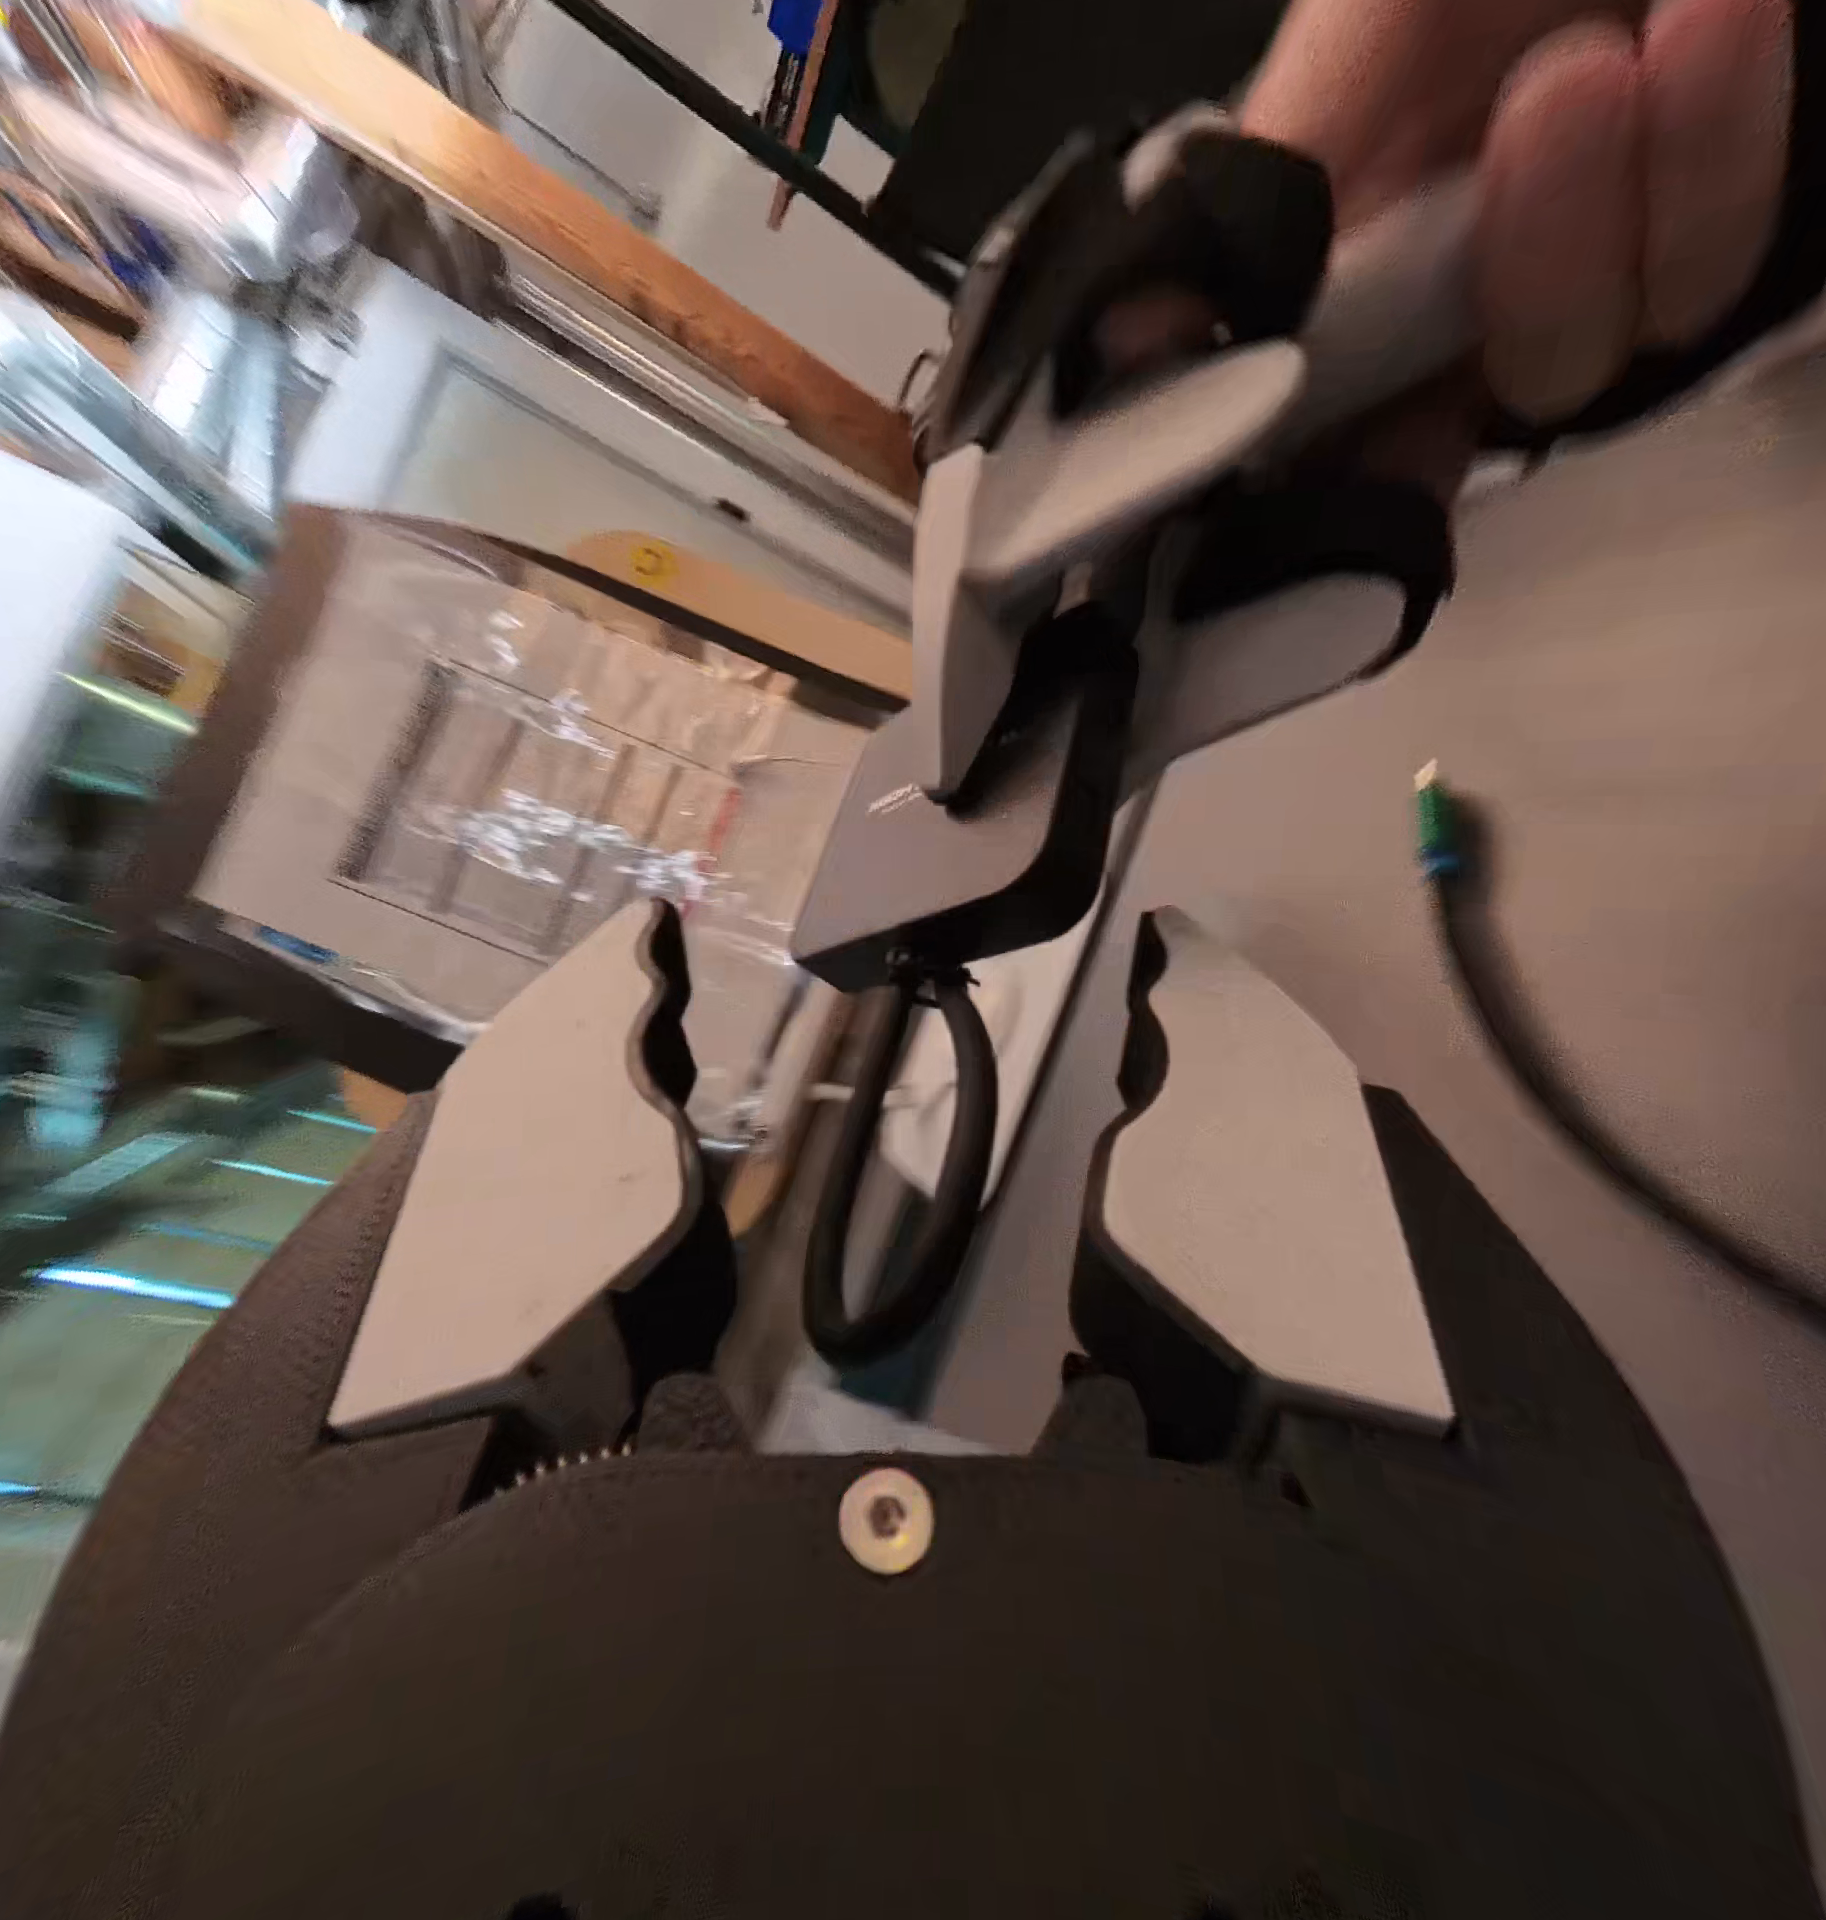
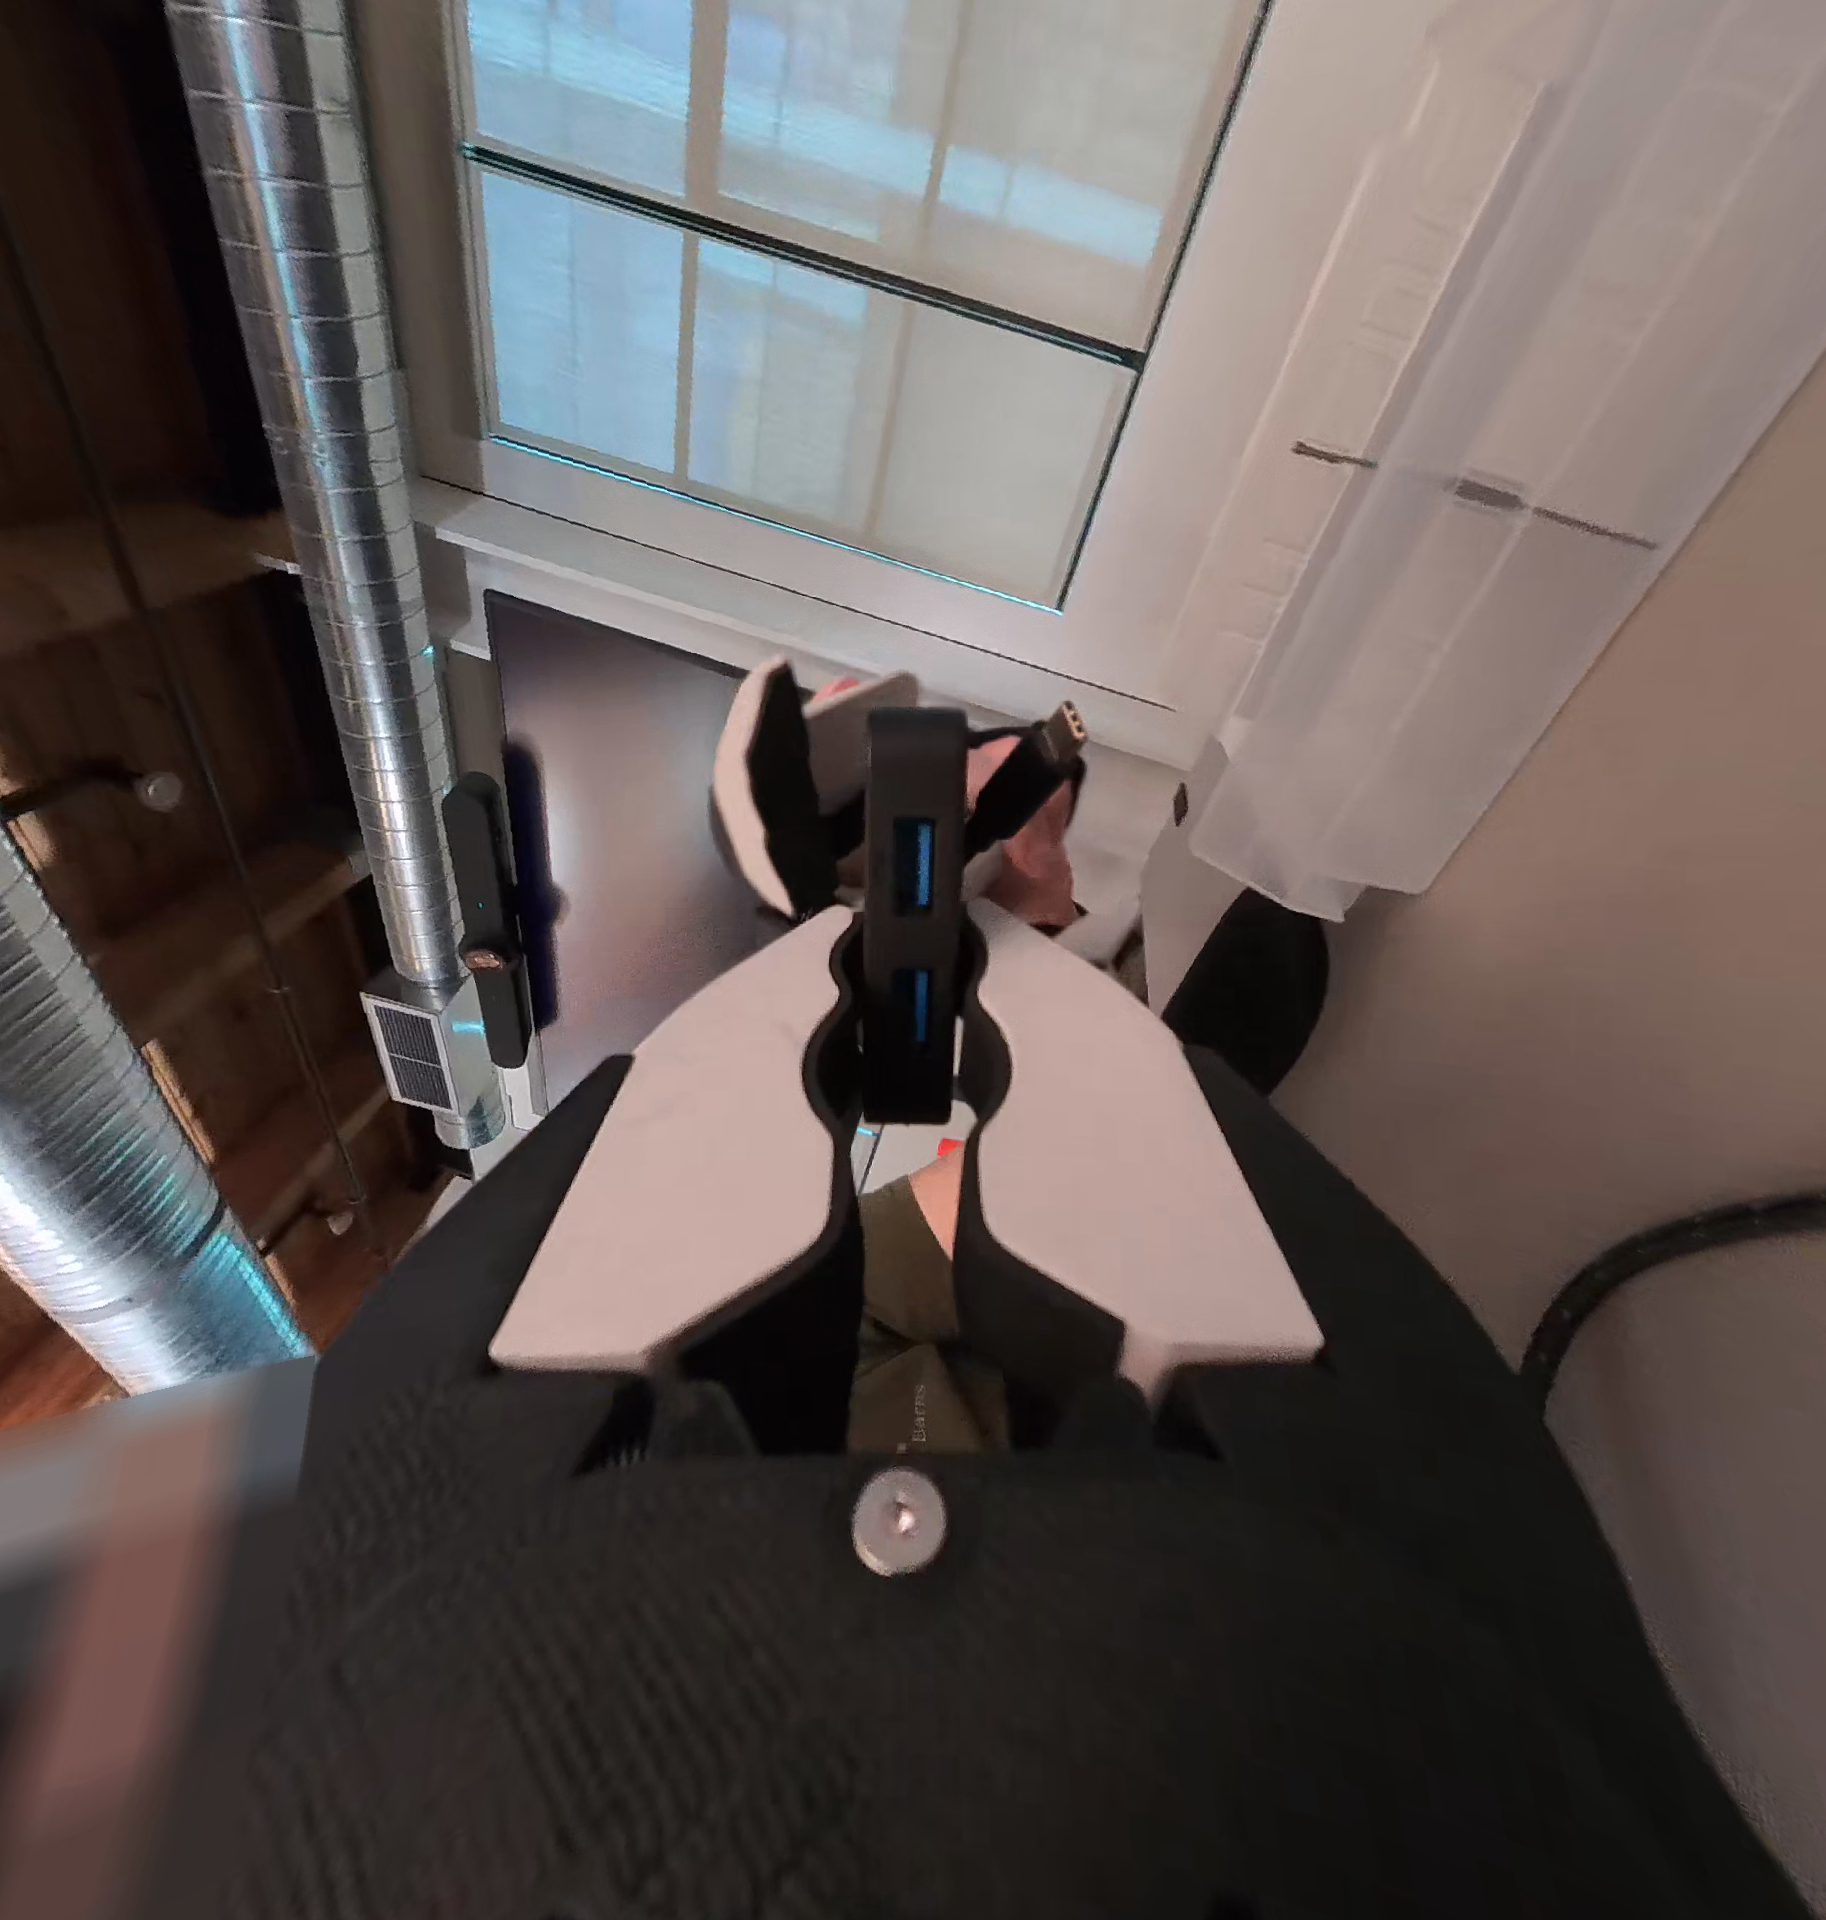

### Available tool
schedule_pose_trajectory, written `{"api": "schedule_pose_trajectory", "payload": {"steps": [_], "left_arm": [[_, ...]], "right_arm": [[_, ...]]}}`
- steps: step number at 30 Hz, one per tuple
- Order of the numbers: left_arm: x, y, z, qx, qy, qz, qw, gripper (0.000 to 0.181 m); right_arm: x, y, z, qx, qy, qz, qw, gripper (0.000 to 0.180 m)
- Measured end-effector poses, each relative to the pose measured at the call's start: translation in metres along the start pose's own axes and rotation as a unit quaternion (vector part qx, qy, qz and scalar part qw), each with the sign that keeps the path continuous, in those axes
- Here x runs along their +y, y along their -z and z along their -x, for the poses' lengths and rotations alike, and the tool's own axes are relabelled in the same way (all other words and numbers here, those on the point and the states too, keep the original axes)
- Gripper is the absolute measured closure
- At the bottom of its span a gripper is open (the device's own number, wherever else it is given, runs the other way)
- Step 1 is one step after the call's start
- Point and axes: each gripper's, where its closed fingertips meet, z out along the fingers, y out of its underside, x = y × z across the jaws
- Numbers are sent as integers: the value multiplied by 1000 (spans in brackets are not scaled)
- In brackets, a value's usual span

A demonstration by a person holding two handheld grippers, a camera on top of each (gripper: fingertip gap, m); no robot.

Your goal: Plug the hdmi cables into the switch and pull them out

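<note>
Grey table fills right side of the left wrist view, heavily tilted and blurred. Large cardboard box wrapped in clear plastic sits left of centre there. In the right wrist view a window takes the upper middle, and a silver duct pipe runs down the upper left.

Left tongs at lower centre of their own view: spread wide, nothing between the fingers; they also show small at centre of the right wrist view, beyond the switch. Right tongs at centre of their view: pinching the switch, a slim black box seen edge-on with two blue ports facing the camera. In the left wrist view the same switch hangs at centre frame, held from above by the right tongs, just ahead of the open left fingertips, lifted off the table. Its short black lead loops below it.

Hdmi cable, black with a green plug end, lies on the table at right of the left wrist view, well apart from the switch, unplugged.
</note>
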Motion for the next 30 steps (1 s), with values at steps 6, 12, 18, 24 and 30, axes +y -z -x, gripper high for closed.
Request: {"api": "schedule_pose_trajectory", "payload": {"steps": [6, 12, 18, 24, 30], "left_arm": [[7, -7, -12, -47, -113, 4, 992, 135], [14, -9, -27, -56, -179, -1, 982, 162], [45, -22, -55, 34, -119, 44, 991, 167], [102, -36, -110, 157, -141, 184, 960, 167], [110, -43, -131, 200, -169, 221, 940, 167]], "right_arm": [[2, -4, -21, 28, -50, 5, 998, 165], [-1, -1, -28, 13, -72, -1, 997, 152], [-9, 27, -65, 224, 43, 21, 973, 141], [-31, 64, -57, 439, 219, -7, 872, 146], [-34, 63, -1, 374, 265, -52, 887, 147]]}}
